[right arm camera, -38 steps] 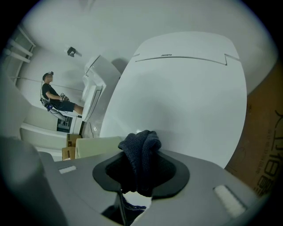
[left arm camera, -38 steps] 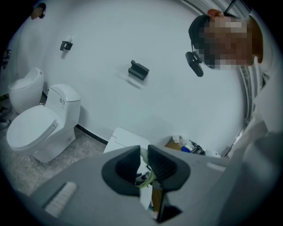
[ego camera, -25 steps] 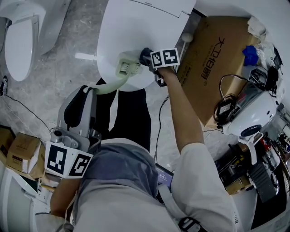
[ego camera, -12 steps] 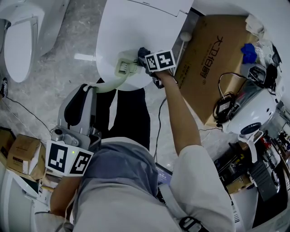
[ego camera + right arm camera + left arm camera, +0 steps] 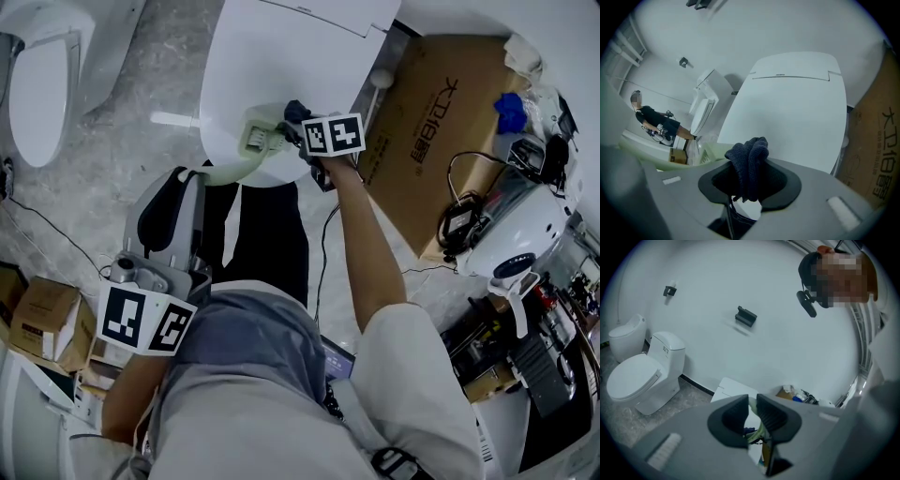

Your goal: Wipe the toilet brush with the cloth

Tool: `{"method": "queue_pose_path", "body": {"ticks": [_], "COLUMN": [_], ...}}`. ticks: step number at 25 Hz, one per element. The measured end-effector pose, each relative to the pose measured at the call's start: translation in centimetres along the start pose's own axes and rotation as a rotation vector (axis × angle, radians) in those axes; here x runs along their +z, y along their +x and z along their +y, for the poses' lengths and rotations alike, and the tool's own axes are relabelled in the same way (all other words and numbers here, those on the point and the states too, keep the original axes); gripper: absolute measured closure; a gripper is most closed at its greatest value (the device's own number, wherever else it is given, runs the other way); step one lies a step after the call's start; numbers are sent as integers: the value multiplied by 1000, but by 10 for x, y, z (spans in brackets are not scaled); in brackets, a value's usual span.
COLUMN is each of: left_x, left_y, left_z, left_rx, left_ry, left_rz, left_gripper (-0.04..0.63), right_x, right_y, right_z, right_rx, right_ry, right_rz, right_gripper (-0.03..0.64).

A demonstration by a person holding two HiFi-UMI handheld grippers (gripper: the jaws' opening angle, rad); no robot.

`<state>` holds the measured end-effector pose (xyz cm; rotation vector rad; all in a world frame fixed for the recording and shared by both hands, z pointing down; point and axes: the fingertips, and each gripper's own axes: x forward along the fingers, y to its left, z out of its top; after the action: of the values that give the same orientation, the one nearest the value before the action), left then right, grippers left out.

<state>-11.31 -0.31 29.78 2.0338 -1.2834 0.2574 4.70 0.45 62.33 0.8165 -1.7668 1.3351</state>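
While your right gripper (image 5: 302, 131) clamps a bunched dark cloth (image 5: 295, 111) against the head of the toilet brush (image 5: 258, 139), you are in the wiping step itself. Your left gripper (image 5: 190, 180) pinches the brush's thin, pale green handle, which curves up to a blocky, ribbed head over the front edge of the closed white toilet lid (image 5: 272, 56); whether the head rests on the lid I can't tell. The cloth looks soft, thick and knitted, the brush smooth hard plastic, the lid glossy. Next, I'd judge, you must drag the cloth across the head under firm pressure, with the handle braced against twisting.
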Motion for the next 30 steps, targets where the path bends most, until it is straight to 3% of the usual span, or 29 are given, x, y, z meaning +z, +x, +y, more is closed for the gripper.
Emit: {"method": "queue_pose_path", "body": {"ticks": [14, 30], "left_x": [1, 5], "left_y": [0, 1], "left_z": [-1, -2], "left_rx": [-12, -39], "left_ry": [4, 9], "left_rz": [0, 14], "left_gripper": [595, 595], "right_x": [4, 9], "right_y": [-15, -30], "right_z": [19, 39], "right_rx": [87, 138], "right_ry": [190, 240], "right_rz": [-130, -162], "right_gripper": [492, 492]}}
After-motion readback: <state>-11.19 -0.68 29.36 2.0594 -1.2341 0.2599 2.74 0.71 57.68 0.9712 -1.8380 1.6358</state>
